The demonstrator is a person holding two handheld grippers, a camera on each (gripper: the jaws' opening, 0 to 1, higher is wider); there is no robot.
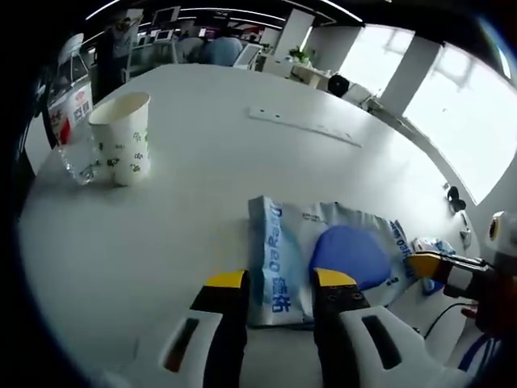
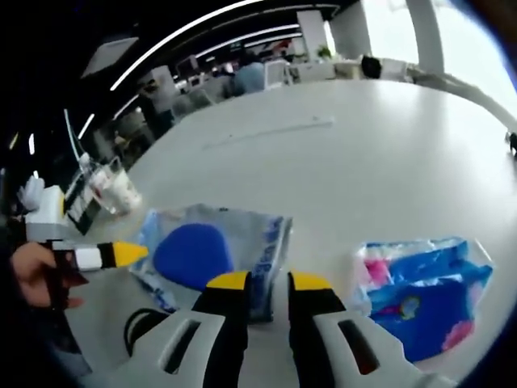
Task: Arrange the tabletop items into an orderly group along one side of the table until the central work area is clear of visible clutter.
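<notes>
A blue-and-white wipes pack point(image 1: 283, 242) point(image 2: 242, 234) with a blue oval flap lies on the white table point(image 1: 194, 218). My left gripper point(image 1: 279, 279) has its yellow-tipped jaws a narrow gap apart, and the pack's near left end fills that gap. In the right gripper view the left gripper point(image 2: 121, 255) touches the pack's left edge. My right gripper point(image 2: 269, 281) holds its jaws close together, with the pack's right corner showing in the slit. Whether it pinches the corner is unclear. Its yellow tip point(image 1: 424, 263) sits at the pack's right end.
A paper cup point(image 1: 121, 137) point(image 2: 115, 191) and a clear glass point(image 1: 77, 162) stand at the far left. A white strip point(image 1: 303, 125) lies further back. A colourful blue-pink packet point(image 2: 424, 295) lies right of the pack. A black cable point(image 2: 137, 323) runs near the edge, by a person's hand point(image 2: 32, 271).
</notes>
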